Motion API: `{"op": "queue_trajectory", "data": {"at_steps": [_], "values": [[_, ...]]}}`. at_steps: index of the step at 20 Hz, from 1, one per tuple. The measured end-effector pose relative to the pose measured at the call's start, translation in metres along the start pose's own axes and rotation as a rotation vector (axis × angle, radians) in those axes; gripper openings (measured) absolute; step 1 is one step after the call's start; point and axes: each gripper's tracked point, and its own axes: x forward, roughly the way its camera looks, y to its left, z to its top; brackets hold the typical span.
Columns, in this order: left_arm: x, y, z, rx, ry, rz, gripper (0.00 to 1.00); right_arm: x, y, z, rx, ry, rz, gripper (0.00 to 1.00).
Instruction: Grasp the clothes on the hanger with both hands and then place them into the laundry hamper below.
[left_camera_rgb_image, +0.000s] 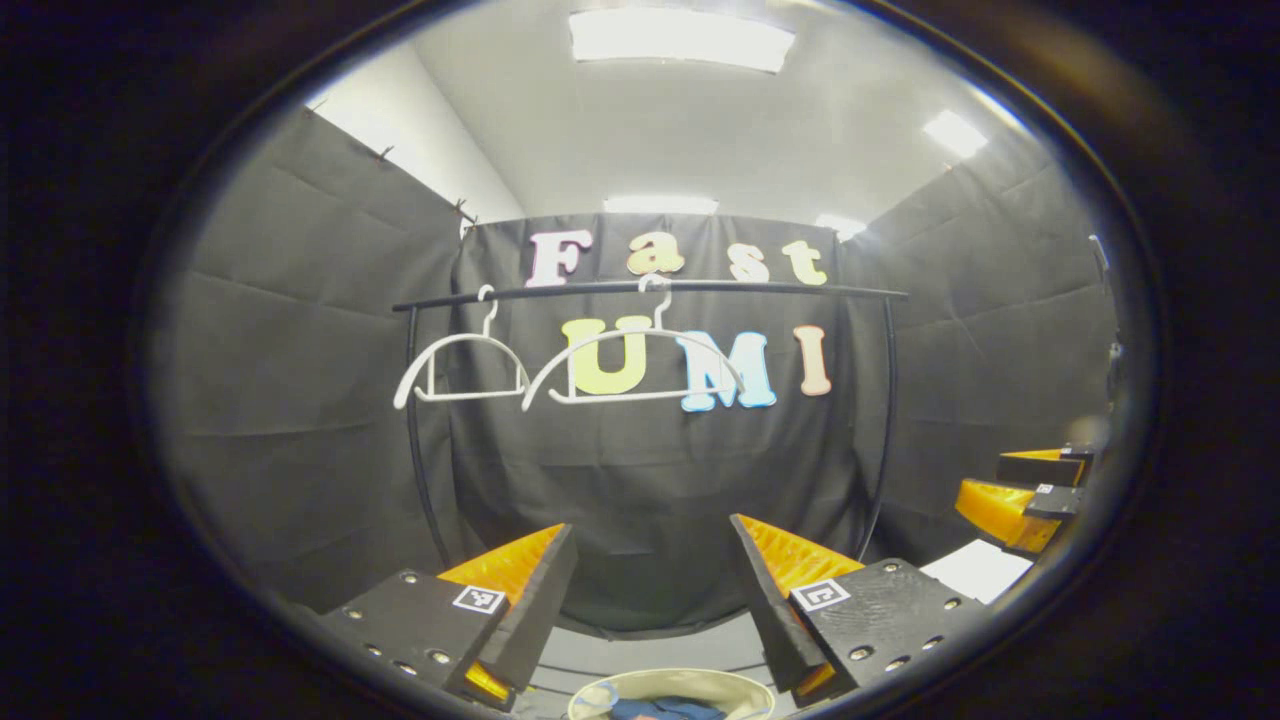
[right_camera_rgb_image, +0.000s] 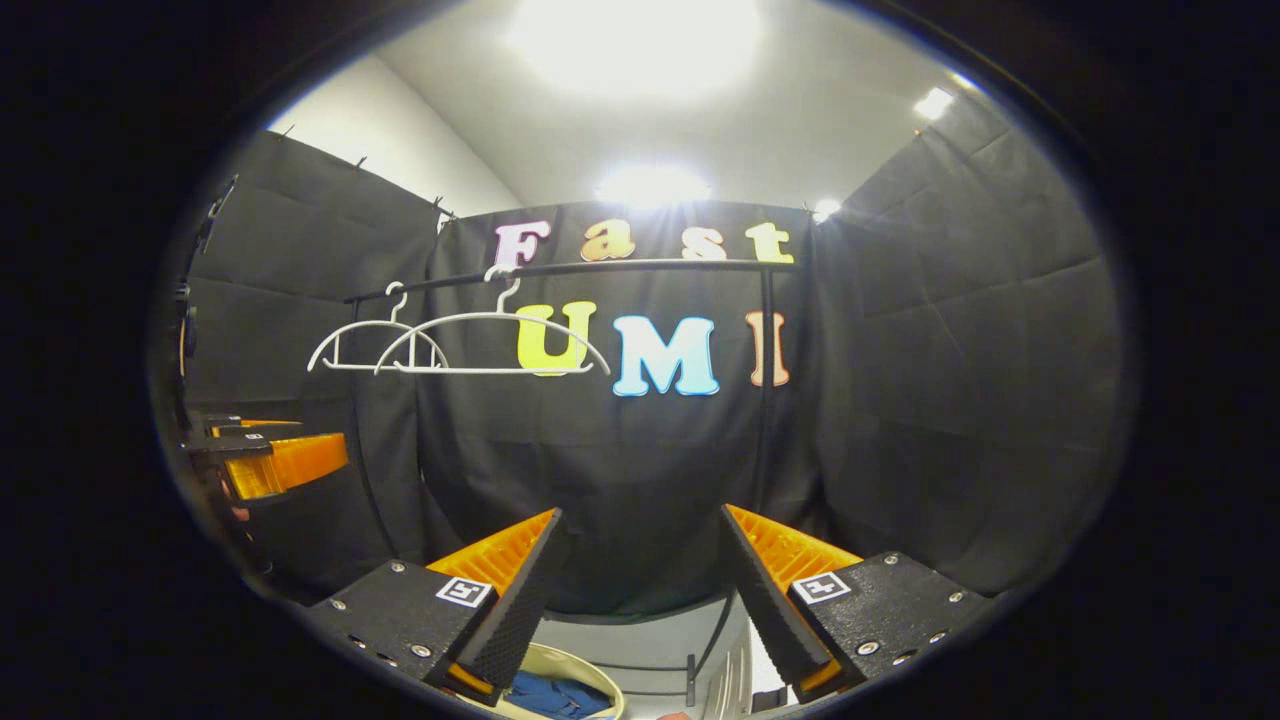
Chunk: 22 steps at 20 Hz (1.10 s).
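Now the clothes (right_camera_rgb_image: 548, 695) lie down in the laundry hamper (left_camera_rgb_image: 672, 688) under two bare hangers (left_camera_rgb_image: 632, 368), and the left gripper (left_camera_rgb_image: 652, 590) and right gripper (right_camera_rgb_image: 638, 585) both gape wide holding nothing, so just keep them clear.

Black garment rail (left_camera_rgb_image: 650, 289) spans booth's back wall, horizontal bar on two uprights (left_camera_rgb_image: 415, 430). White wall (left_camera_rgb_image: 420, 150) rises above cloth at left. Ceiling light panels (left_camera_rgb_image: 680, 38) lit, strongly glaring in right gripper view. Pale floor (right_camera_rgb_image: 650, 640) below rail.
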Motion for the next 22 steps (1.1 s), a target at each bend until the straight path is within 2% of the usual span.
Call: {"op": "queue_trajectory", "data": {"at_steps": [4,10,22], "values": [[-0.016,0.002,0.011,0.021,-0.023,0.028,0.94,-0.02,-0.032,0.012,-0.001,-0.024,-0.032,0.92],[-0.028,-0.006,0.025,-0.01,-0.058,0.06,0.94,-0.044,-0.065,0.016,0.008,-0.041,-0.076,0.92],[-0.044,-0.009,0.038,0.036,-0.11,0.057,0.94,-0.048,-0.067,0.017,0.036,-0.054,-0.072,0.94]]}}
